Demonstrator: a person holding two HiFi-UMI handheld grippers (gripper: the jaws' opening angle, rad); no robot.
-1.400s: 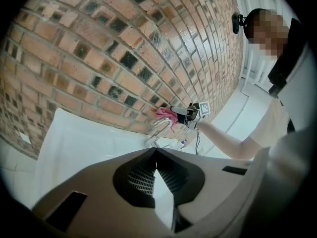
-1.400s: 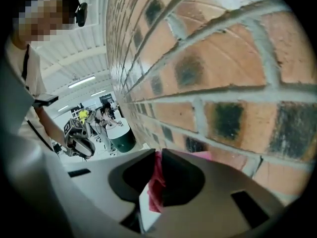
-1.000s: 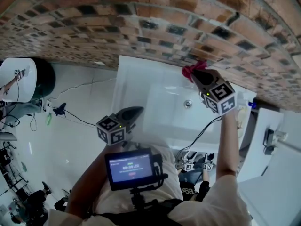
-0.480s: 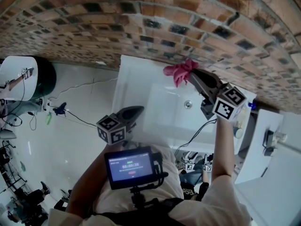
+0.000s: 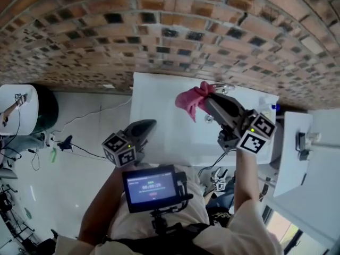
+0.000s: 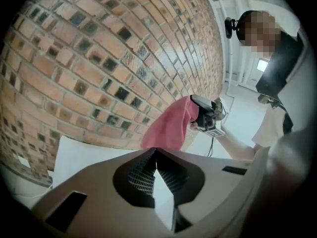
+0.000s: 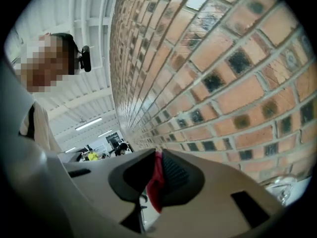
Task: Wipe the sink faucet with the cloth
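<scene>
A pink-red cloth (image 5: 191, 101) hangs from my right gripper (image 5: 206, 98), which is shut on it above the white sink (image 5: 151, 92). In the right gripper view the cloth (image 7: 157, 182) is pinched between the ribbed pads, facing the brick wall. The chrome faucet (image 5: 222, 87) stands at the sink's back edge, just right of the cloth, and its chrome (image 7: 279, 190) shows low at the right. My left gripper (image 5: 153, 123) is shut and empty at the sink's left front. From the left gripper (image 6: 155, 152), the cloth (image 6: 168, 125) dangles ahead.
A brick wall (image 5: 159, 31) runs behind the sink. A black round bin (image 5: 45, 102) stands at the left on a white floor with cables (image 5: 69, 137). A white cabinet (image 5: 303, 142) is at the right. A small screen (image 5: 151, 187) sits on the person's chest.
My right gripper has lifted the cloth up and away from the sink's back edge and rolled; the cloth now hangs free over the basin. The left gripper has risen a little.
</scene>
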